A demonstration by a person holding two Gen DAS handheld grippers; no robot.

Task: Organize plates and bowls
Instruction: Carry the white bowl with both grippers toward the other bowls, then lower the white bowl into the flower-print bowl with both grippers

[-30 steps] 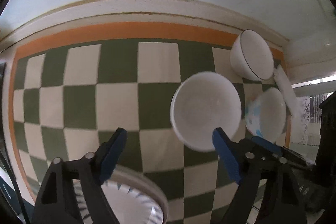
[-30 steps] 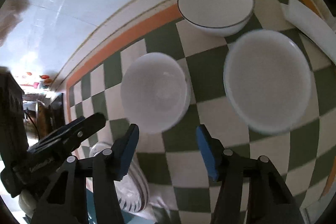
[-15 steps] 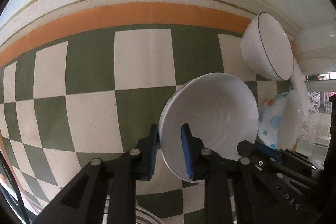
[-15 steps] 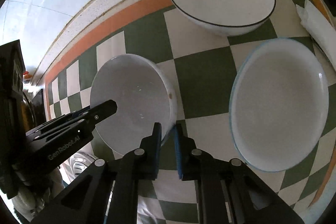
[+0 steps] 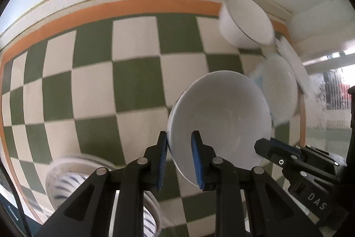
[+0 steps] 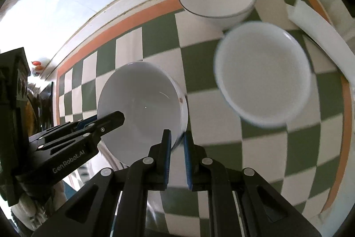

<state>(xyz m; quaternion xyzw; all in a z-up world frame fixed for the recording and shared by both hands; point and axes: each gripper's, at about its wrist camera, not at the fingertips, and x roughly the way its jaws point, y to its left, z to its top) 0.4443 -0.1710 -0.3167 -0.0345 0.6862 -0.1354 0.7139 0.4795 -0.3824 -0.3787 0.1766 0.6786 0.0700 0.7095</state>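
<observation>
Plain white bowl [image 5: 218, 117]: mouth faces up toward both cameras (round, so no long axis), over the green-and-cream checkered cloth [image 5: 93, 86].
Left gripper [image 5: 179, 156]: jaws clenched on the bowl's left rim, one blue pad inside, one outside.
Right gripper [image 6: 177, 156]: jaws clamped on the opposite, right rim.
Dark-rimmed bowl [image 6: 216, 0]: upright at the far edge by the orange border.
Blue-patterned bowl [image 6: 263, 73]: right of the held bowl, near the dark-rimmed one.
Striped dish [image 5: 66, 183]: near left, partly behind the left gripper.
</observation>
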